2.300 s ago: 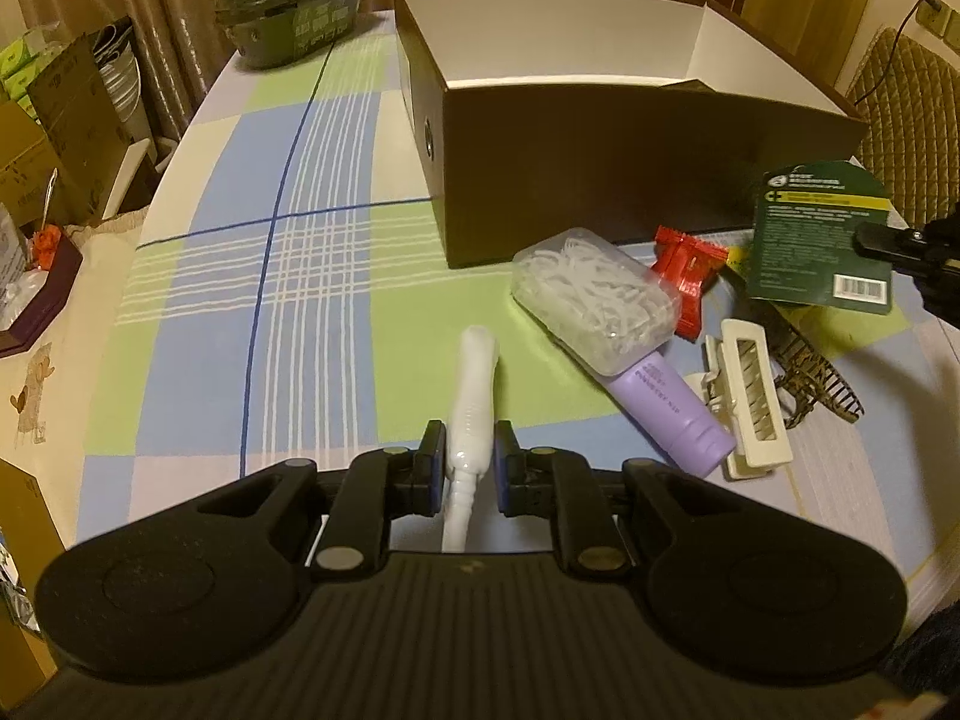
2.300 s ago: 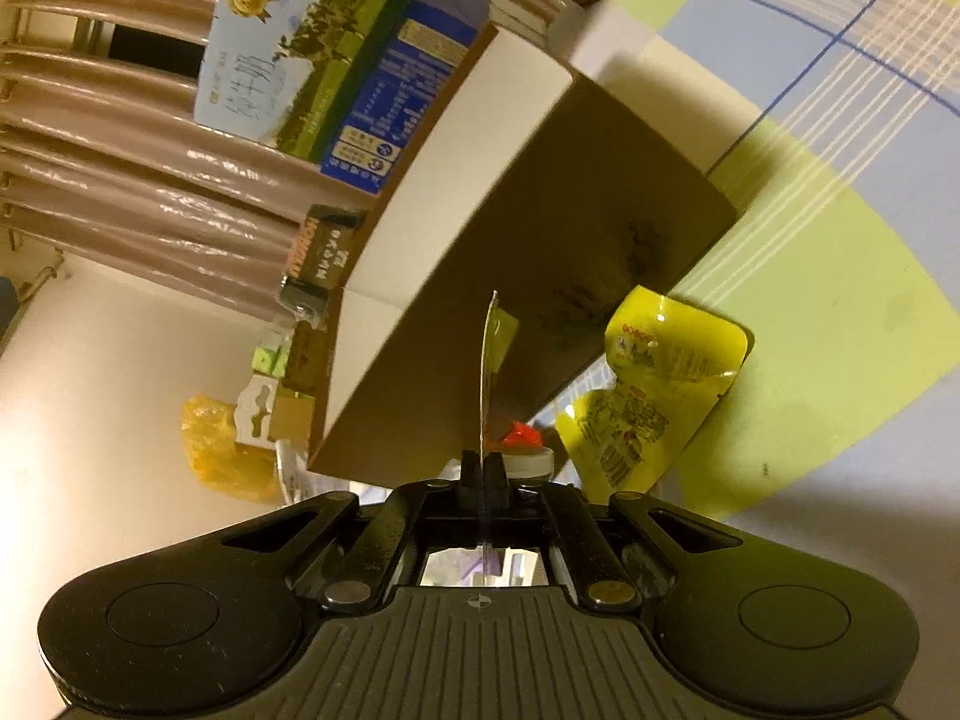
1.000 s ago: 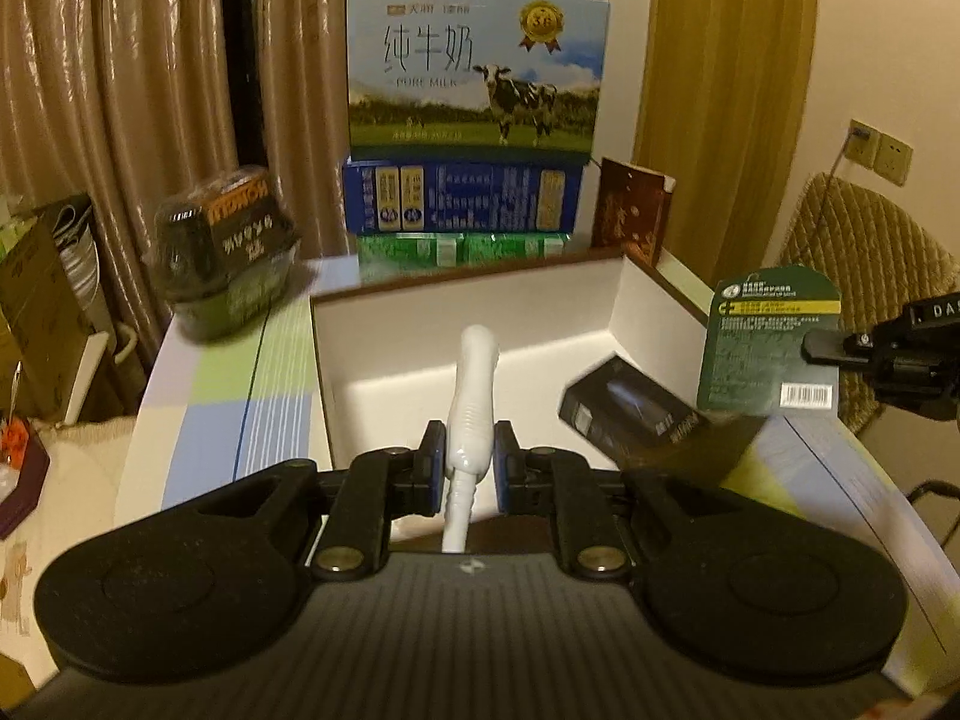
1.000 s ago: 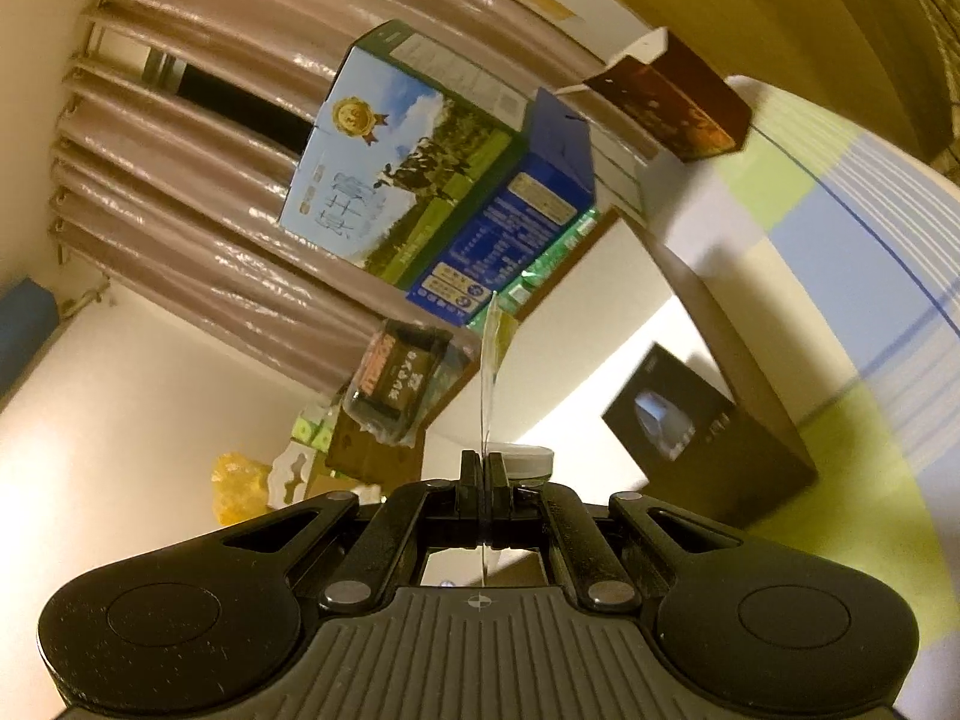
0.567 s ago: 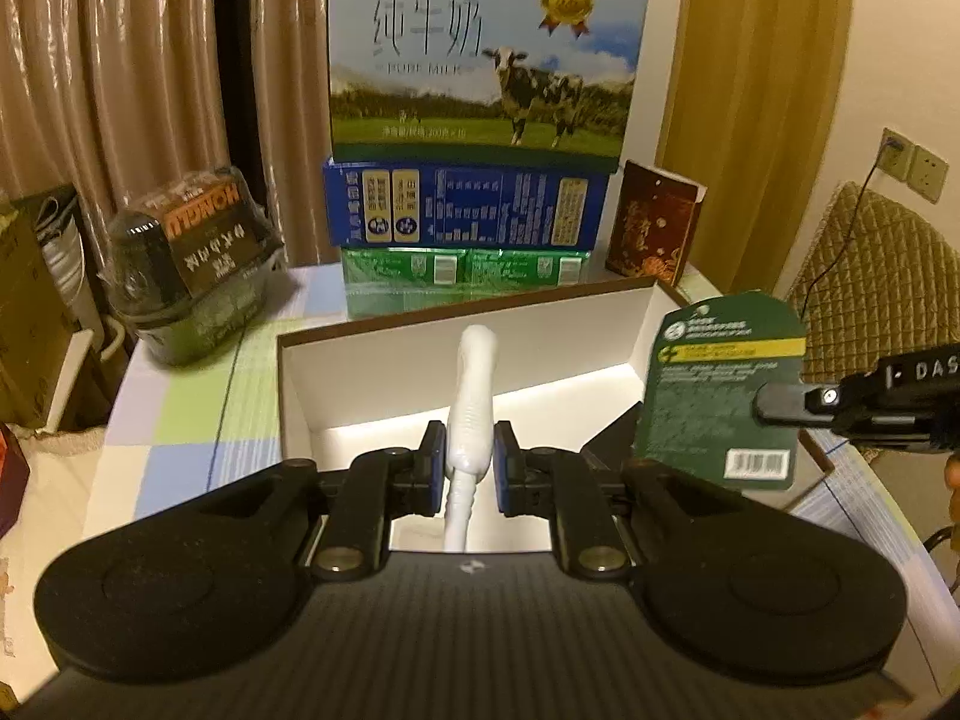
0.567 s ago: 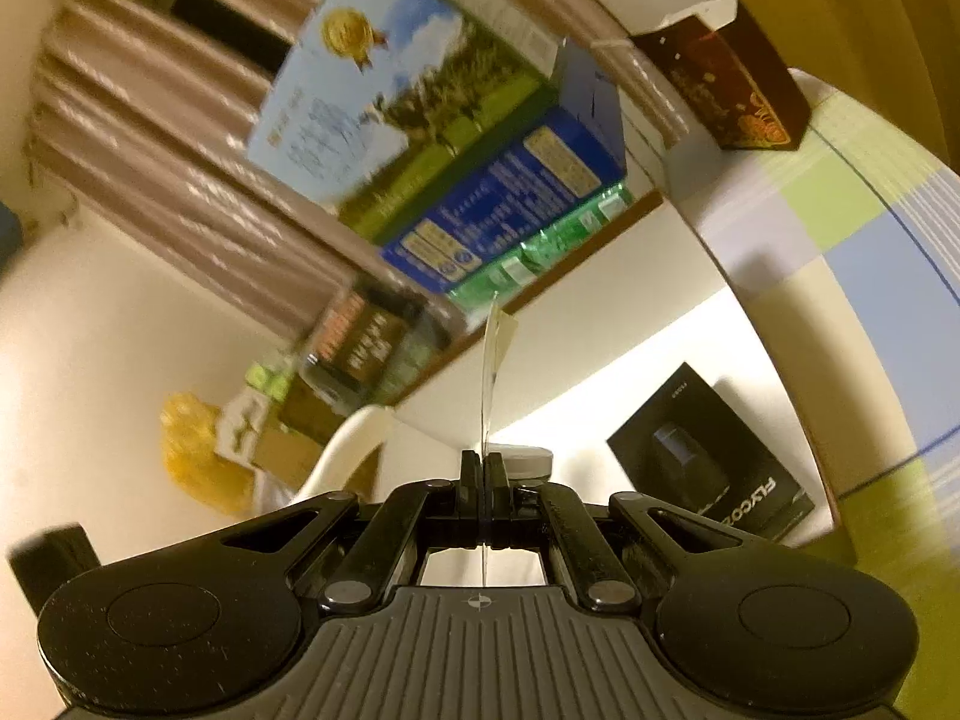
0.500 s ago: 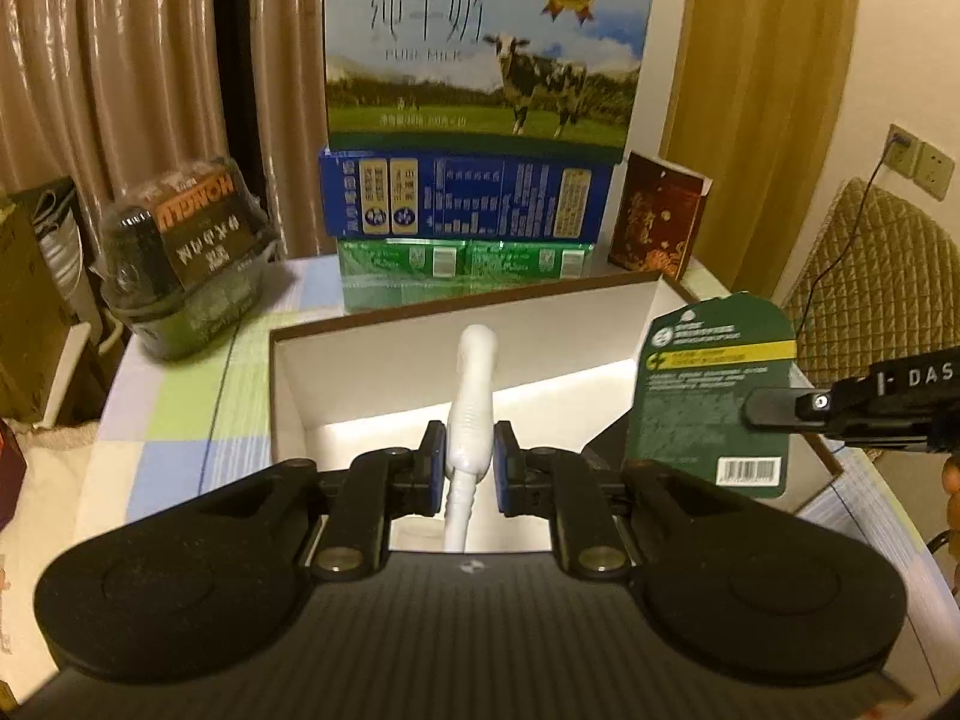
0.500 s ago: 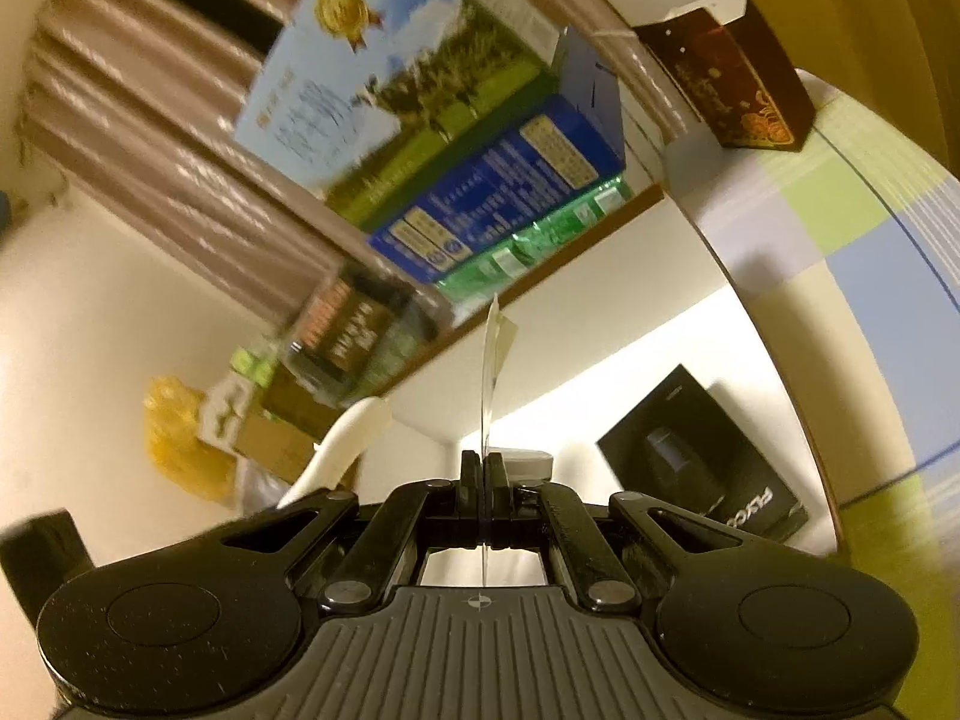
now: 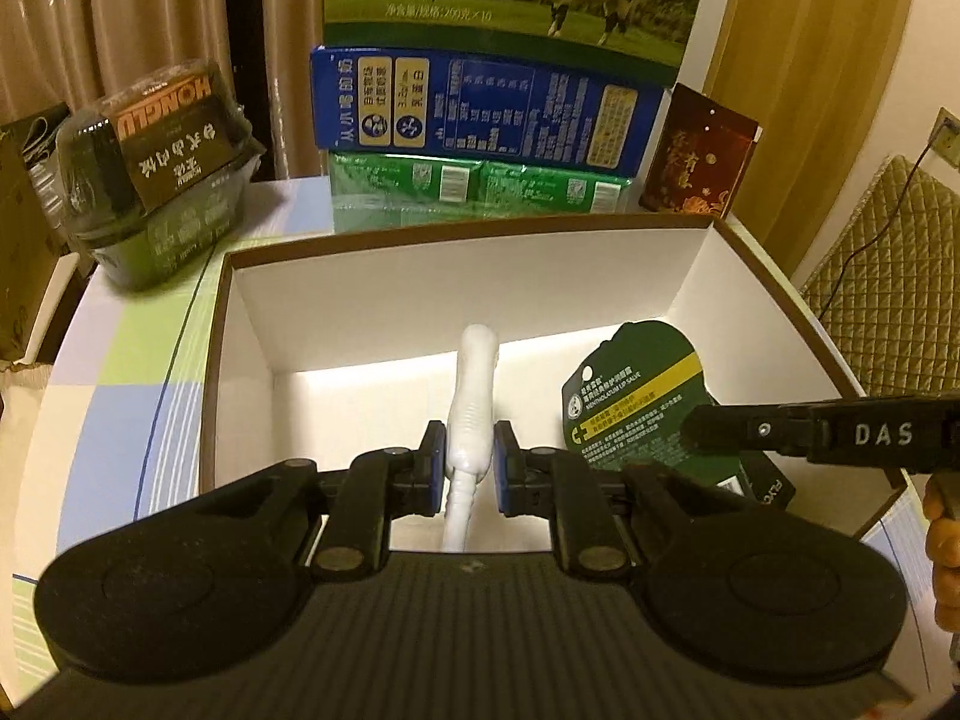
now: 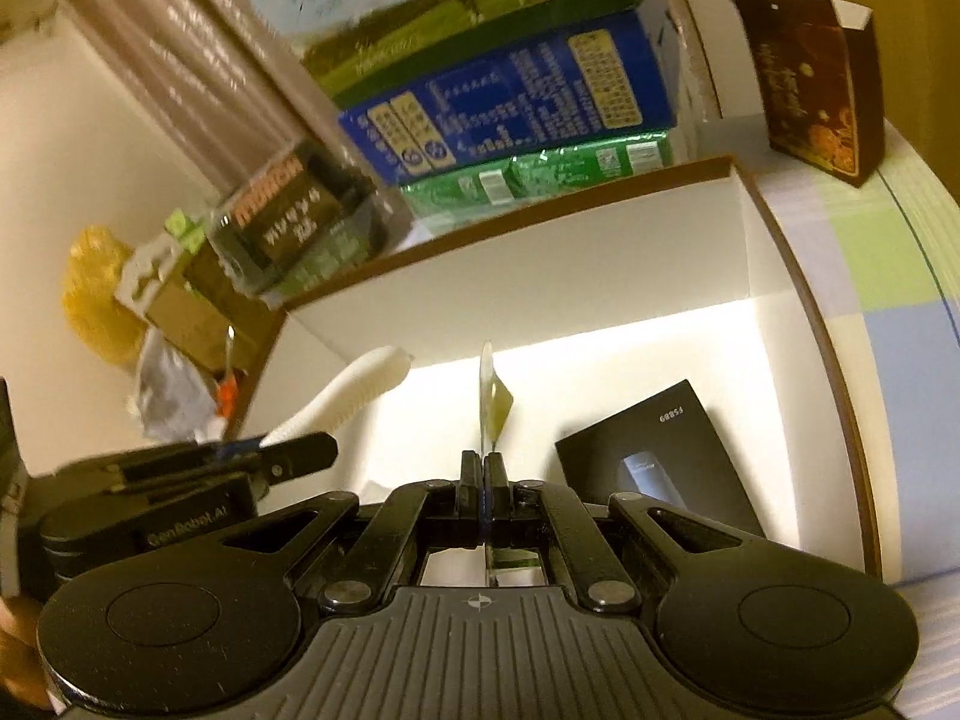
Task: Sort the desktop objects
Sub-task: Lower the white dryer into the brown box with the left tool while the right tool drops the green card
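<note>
Both grippers loaded, held over the open brown box.

The left gripper (image 9: 470, 468) is clamped on a white ribbed tube (image 9: 474, 396), blue pads on either side of it, tube pointing fwd over the box interior; same tube shows at left in the right wrist view (image 10: 348, 396). The right gripper (image 10: 483, 480) is closed tight on a thin carded lip-balm pack (image 10: 487, 402), seen edge-on there; in the left wrist view its green card back (image 9: 636, 402) w/ yellow stripe hangs inside the box, right of the tube, not touching it. The brown box (image 9: 528, 276), white inside, holds a black packet (image 10: 654, 462) flat on its floor, near-right. Behind the box, far side: stacked milk cartons (image 9: 486, 108), a dark red gift bag (image 9: 696, 156) at far right, a wrapped dark bundle (image 9: 162, 156) at far left, all on the checked tablecloth (image 9: 132, 372).
</note>
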